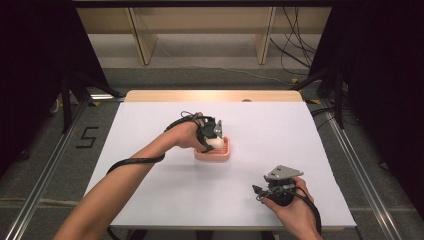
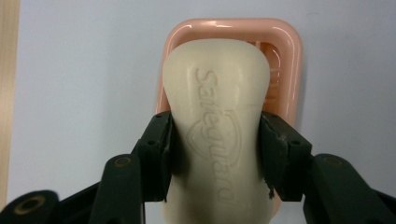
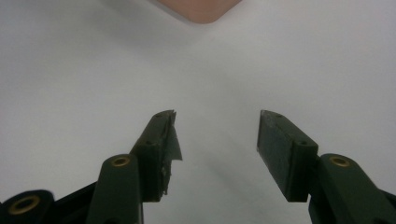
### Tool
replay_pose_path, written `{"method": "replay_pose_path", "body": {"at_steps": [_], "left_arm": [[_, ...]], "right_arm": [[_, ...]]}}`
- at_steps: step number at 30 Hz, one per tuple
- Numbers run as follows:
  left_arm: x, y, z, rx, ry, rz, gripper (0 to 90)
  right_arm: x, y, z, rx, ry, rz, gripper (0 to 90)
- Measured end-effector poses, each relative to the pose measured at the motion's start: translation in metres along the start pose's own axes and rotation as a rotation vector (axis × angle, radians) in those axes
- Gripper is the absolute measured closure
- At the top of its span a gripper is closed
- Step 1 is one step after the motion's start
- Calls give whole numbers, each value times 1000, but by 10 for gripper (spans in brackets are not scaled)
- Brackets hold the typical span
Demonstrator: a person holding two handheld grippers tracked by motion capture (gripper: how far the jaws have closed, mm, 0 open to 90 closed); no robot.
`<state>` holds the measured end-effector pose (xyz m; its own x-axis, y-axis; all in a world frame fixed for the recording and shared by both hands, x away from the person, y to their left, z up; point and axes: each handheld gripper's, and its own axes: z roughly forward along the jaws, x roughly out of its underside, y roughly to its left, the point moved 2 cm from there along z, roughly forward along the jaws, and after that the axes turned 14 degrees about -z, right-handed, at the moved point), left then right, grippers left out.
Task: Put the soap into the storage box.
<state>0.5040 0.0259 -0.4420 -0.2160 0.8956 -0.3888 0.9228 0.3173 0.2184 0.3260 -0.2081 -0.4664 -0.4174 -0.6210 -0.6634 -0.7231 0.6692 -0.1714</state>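
White sheeting covers the table (image 1: 150,200). Nearest, right of the dish (image 1: 223,155) and well apart from it, the right gripper (image 1: 258,192) rests with jaws spread, nothing between them. Over the dish, the left gripper (image 2: 217,154) pinches the soap (image 2: 217,107) by its sides. Beyond the dish lie a bare wooden edge, grey floor, cables and wooden frames.

So the white table (image 1: 310,150) sits mid-room with a bare strip of light wood (image 1: 215,95) along its far edge. Grey carpet floor (image 1: 45,165) all around it, metal rails (image 1: 47,167) running along both sides. Left of the table there's a black "5" (image 1: 86,137) marked on the floor. Behind it, pale wooden shelf legs (image 1: 142,42) and black cables (image 1: 295,50); dark curtains (image 1: 30,75) on both flanks.
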Motion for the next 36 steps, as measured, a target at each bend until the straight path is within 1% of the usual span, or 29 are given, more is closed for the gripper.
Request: {"method": "replay_pose_path", "body": {"at_steps": [1, 2, 3, 5, 6, 7, 9, 11, 14, 15, 16, 20, 21, 25, 26, 27, 28, 31, 34, 35, 36], "left_arm": [[0, 0, 1, 1, 1, 1, 489], [0, 0, 1, 3, 3, 0, 489], [0, 0, 2, 3, 3, -1, 489], [0, 1, 3, 2, 8, 4, 489], [0, 1, 4, 0, 1, 1, 489], [0, 1, 4, 3, 2, -1, 489], [0, 1, 5, 3, 5, 0, 489], [0, 2, 6, 5, 3, -5, 489], [-1, 2, 7, 8, 2, -5, 489], [-1, 2, 7, 9, 5, -3, 489], [-1, 2, 8, 9, 6, -2, 489], [-3, 1, 10, 10, 0, -2, 489], [-3, 1, 10, 11, 0, -4, 489], [-4, 0, 13, 12, 3, 1, 489], [-4, 0, 13, 13, 2, -2, 489], [-4, 0, 14, 15, 4, 0, 488], [-5, 0, 14, 16, 5, 1, 489], [-5, 1, 16, 18, 5, -1, 489], [-5, 1, 17, 20, 8, -5, 488], [-5, 1, 17, 21, 7, -6, 489], [-5, 1, 18, 24, 6, -10, 488]], "right_arm": [[0, 0, 0, 0, 1, -5, 474], [1, -1, 1, 3, -2, -21, 473], [1, 0, 0, 0, 4, -7, 473], [0, -1, 0, -2, 3, -9, 473], [1, -2, 1, 3, -2, -26, 473], [1, -1, 1, 0, 0, -21, 473], [1, -1, 1, 0, -3, -26, 473], [0, -1, 1, 0, 0, -17, 473], [1, -1, 1, 0, -3, -25, 473], [1, -1, 1, -1, 0, -19, 473], [1, -1, 1, 0, -3, -27, 473], [1, -1, 1, -2, 2, -16, 472], [1, -1, 1, 0, -2, -25, 473], [1, -1, 2, -1, -3, -28, 473], [1, -2, 2, -2, -9, -46, 473], [1, -2, 2, -3, -8, -44, 472], [1, -1, 1, 0, -2, -21, 472], [1, -2, 2, -2, -2, -30, 472], [1, -1, 2, -4, 1, -27, 472], [1, -2, 2, -4, -3, -41, 471], [1, -1, 2, -5, -5, -37, 471]]}}
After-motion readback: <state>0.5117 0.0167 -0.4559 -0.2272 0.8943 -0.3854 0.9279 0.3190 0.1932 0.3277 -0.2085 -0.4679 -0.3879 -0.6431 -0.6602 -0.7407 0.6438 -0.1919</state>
